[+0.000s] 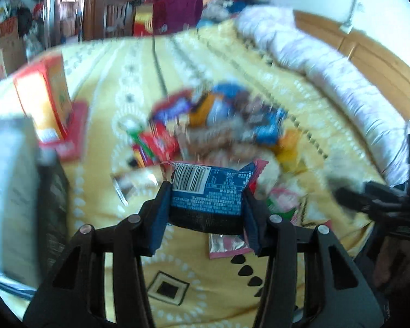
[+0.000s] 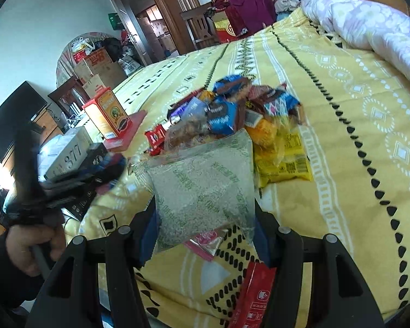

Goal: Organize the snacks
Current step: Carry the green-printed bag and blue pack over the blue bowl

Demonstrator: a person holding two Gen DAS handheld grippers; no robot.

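We see a bed [image 2: 341, 125] spread with a yellow patterned cover, and a rolled lilac quilt [image 2: 369, 19] lies along its far side. Near the middle of the cover sits a loose heap of snack packets [image 2: 232, 112] in blue, red, orange and yellow, with a flat yellow packet [image 2: 287, 164] at its near edge. Toward the left edge of the bed an orange and red carton [image 2: 106, 114] stands upright on a red lid or tray. In our right tool [image 2: 205, 213] we grip a clear bag of pale grain with green print [image 2: 202, 180], both pads pressing its sides, and it is held up in front of the heap. A red sachet [image 2: 254, 295] lies on the cover just below that tool. Our left tool [image 1: 206, 202] is clenched on a small blue packet with a barcode [image 1: 207, 188], lifted clear of the cover on the near side of the blurred heap. A pink and silver wrapper [image 1: 227, 243] lies on the cover beneath it.
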